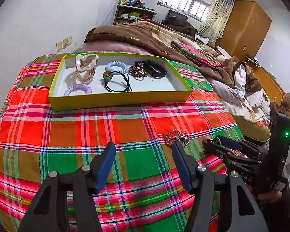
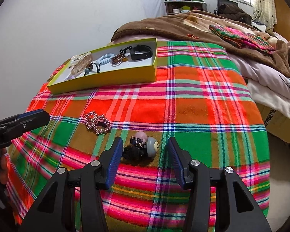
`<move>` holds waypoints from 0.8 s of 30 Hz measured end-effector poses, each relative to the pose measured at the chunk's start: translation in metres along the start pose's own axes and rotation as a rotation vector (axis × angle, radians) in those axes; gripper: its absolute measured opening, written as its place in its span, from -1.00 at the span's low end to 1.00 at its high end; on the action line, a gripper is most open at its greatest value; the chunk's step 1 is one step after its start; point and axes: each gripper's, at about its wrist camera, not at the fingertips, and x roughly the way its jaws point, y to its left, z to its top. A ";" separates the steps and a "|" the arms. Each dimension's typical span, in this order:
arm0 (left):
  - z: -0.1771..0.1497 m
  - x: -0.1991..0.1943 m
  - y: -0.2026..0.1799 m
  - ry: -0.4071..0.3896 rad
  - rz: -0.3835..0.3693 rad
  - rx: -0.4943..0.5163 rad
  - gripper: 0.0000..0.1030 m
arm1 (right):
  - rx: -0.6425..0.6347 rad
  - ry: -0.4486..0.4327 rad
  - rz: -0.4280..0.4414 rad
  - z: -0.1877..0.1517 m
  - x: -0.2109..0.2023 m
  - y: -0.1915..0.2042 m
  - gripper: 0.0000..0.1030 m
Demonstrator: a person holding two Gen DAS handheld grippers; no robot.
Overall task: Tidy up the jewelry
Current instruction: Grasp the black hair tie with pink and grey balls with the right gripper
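A yellow-green tray [image 1: 118, 99] [image 2: 106, 77] on the plaid cloth holds a clear claw clip [image 1: 86, 67], a lilac coil tie [image 1: 78, 89], a blue coil tie [image 1: 117, 67], a black elastic [image 1: 118, 85], a bead bracelet [image 1: 138, 70] and a black band [image 1: 156, 69]. A rhinestone hair clip [image 1: 176, 137] [image 2: 97, 122] lies loose on the cloth, just beyond my open left gripper [image 1: 143, 150]. A black hair tie with pink and grey charms [image 2: 142, 147] lies between the fingers of my open right gripper [image 2: 145, 145], which also shows in the left wrist view [image 1: 212, 145].
The plaid cloth [image 1: 87, 131] covers a rounded surface that drops off at its edges. A brown blanket [image 1: 145, 32] and bedding lie behind the tray. A folded plaid cloth [image 2: 241, 34] rests on the blanket. A wall stands to the left.
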 end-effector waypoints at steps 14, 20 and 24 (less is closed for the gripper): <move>0.001 0.011 -0.001 0.030 0.004 0.000 0.22 | 0.006 -0.047 0.010 0.000 -0.007 -0.002 -0.62; 0.002 0.016 -0.003 0.044 0.002 0.001 0.22 | -0.012 -0.061 0.001 0.000 -0.010 -0.002 -0.65; 0.004 0.020 -0.007 0.054 0.003 0.014 0.22 | -0.008 -0.089 -0.002 0.000 -0.017 -0.003 -0.66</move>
